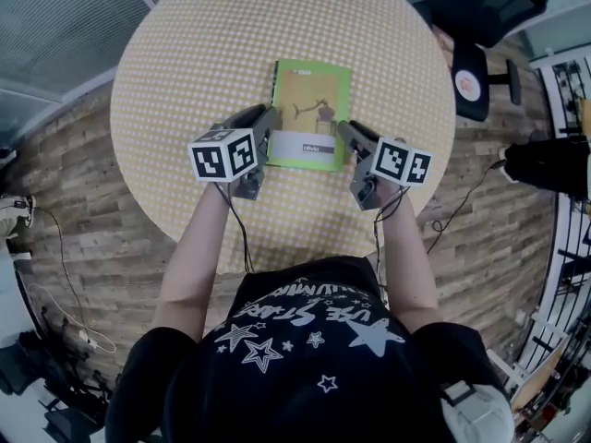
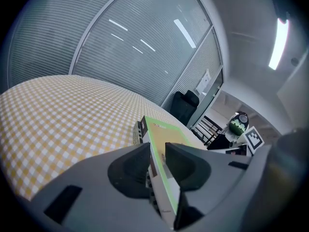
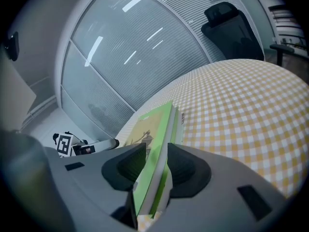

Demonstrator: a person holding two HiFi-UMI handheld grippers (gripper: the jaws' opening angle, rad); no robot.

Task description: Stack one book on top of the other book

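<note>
Where bare, round table yellow-checked; wood-plank floor, ribbed glass walls

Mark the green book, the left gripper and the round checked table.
green book [image 1: 312, 100], head view, middle of its front cover.
left gripper [image 1: 269, 123], head view, between its jaws, at the book's edge.
round checked table [image 1: 185, 72], head view, bare cloth left of the book.

The left forearm and right forearm are stretching forward; the left gripper is pinching the book by its left edge, angling downward; the right gripper is pinching the opposite edge likewise
</note>
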